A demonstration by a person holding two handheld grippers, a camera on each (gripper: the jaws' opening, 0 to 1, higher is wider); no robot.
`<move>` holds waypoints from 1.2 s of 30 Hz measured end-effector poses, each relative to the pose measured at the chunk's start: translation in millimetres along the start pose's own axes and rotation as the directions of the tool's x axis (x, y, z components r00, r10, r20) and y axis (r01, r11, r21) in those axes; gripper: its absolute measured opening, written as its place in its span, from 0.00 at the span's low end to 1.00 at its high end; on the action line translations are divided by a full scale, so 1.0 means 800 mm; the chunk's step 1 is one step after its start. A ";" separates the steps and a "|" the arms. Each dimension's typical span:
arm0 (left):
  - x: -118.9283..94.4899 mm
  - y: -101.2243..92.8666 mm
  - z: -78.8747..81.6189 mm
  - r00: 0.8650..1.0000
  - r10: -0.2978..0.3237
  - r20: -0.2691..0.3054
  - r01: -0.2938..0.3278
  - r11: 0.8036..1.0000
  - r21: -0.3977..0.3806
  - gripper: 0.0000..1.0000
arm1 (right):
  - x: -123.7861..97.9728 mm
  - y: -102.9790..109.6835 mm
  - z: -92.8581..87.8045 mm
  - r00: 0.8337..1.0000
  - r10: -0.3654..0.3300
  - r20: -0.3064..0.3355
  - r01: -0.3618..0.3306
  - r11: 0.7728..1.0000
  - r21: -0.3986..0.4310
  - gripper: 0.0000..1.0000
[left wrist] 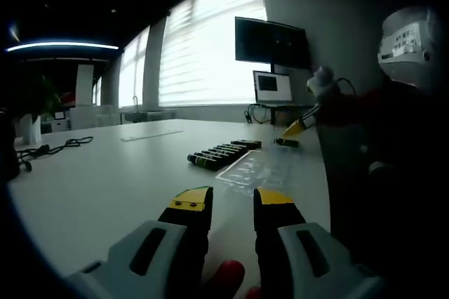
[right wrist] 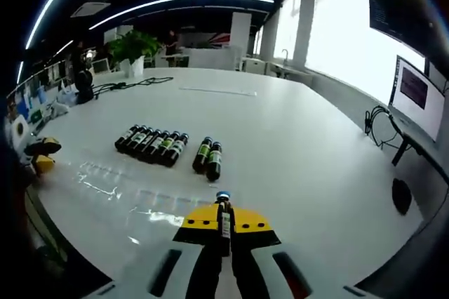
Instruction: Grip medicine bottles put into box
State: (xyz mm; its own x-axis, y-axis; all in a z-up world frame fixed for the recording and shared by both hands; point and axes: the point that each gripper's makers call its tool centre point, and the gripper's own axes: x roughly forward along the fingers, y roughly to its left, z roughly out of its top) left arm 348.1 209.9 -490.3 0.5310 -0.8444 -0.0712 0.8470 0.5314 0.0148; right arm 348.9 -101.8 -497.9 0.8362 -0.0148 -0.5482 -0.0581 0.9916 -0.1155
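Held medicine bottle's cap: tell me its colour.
Blue cap, on the medicine bottle; right gripper view.

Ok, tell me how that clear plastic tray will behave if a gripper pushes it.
The clear tray looks thin and glossy, so it probably slides easily on the smooth white table. It seems light and likely flexes rather than staying stiff. Nothing visibly anchors it, so a nudge may shift it.

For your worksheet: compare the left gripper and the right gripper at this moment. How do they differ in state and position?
The left gripper has its jaws apart with nothing between them; the right gripper is shut on a small dark bottle standing upright. The left gripper sits low over the white table, short of the clear tray; the right gripper hangs above the tray's far side. Both have yellow-tipped black jaws.
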 end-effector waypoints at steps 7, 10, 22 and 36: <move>0.000 0.000 0.000 1.000 0.002 -0.002 -0.002 1.000 0.000 0.18 | 0.004 0.008 -0.008 0.999 0.040 -0.026 -0.040 0.999 -0.014 0.02; 0.000 0.001 -0.001 1.000 0.003 -0.002 -0.003 1.000 0.000 0.18 | 0.005 0.011 -0.011 0.998 0.048 -0.034 -0.049 0.999 -0.023 0.02; -0.001 0.002 -0.002 1.000 0.004 -0.004 -0.004 1.000 0.000 0.18 | 0.008 0.005 -0.012 0.998 0.045 -0.036 -0.046 0.999 -0.015 0.01; -0.001 0.002 -0.002 1.000 0.005 -0.007 -0.005 1.000 0.003 0.18 | 0.009 0.011 -0.014 0.998 0.044 -0.038 -0.046 0.998 -0.048 0.02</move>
State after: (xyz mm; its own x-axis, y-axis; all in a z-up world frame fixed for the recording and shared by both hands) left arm 349.0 211.1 -491.9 0.5348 -0.8413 -0.0785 0.8445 0.5352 0.0178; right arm 348.5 -94.7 -512.1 0.8115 0.0240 -0.5839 -0.1223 0.9840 -0.1295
